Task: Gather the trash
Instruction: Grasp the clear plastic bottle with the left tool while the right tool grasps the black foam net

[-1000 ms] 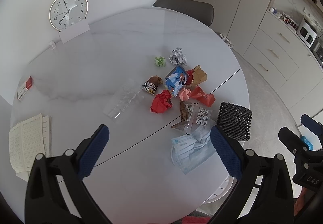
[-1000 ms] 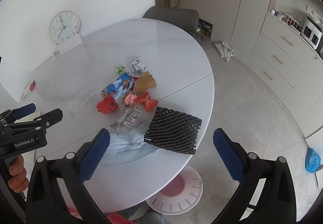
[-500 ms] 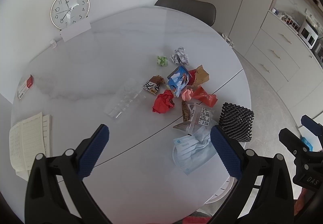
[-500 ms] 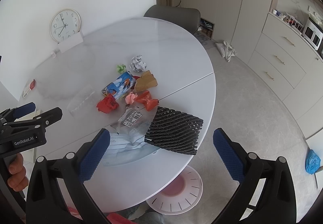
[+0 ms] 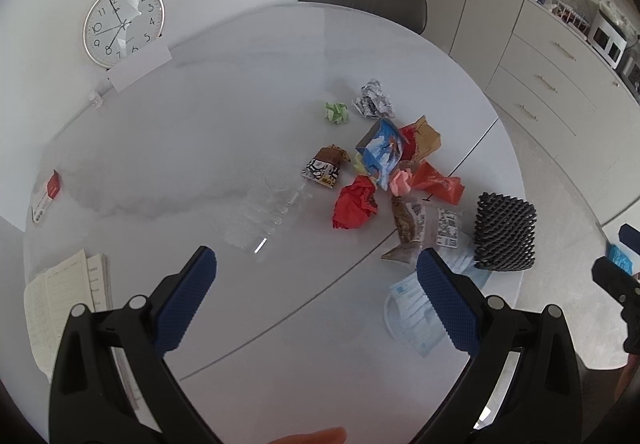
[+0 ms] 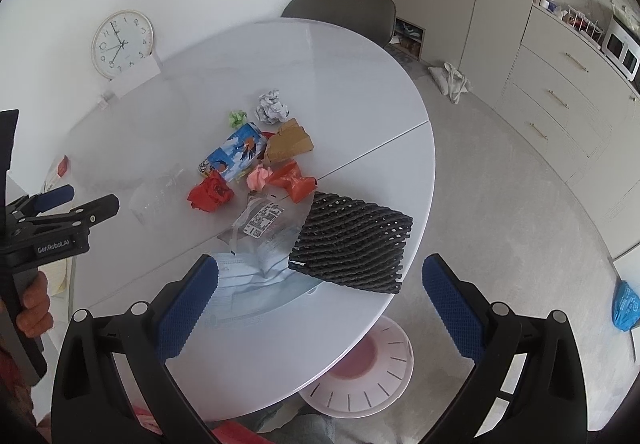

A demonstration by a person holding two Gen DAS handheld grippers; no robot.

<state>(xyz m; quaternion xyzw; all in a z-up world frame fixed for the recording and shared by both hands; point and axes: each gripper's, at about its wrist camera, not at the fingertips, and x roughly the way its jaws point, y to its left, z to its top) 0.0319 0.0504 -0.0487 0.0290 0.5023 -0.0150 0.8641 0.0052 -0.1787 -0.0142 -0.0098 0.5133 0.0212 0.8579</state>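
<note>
On the round table trash lies mid-top, black mesh at its edge, my left gripper and right gripper both spread wide, empty.

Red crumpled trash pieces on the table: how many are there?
2: a red paper wad left of the pink scrap, a red-orange plastic bag right of it. More red peeks behind the blue carton.

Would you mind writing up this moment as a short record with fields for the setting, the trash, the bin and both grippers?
setting: round white table, wall clock leaning behind it
trash: loose pile mid-table, including black foam net at the near edge, face mask, red paper ball, blue carton
bin: pink basket on the floor under the table edge
left hand-held gripper: open, empty, above the table
right hand-held gripper: open, empty, above the net
</note>
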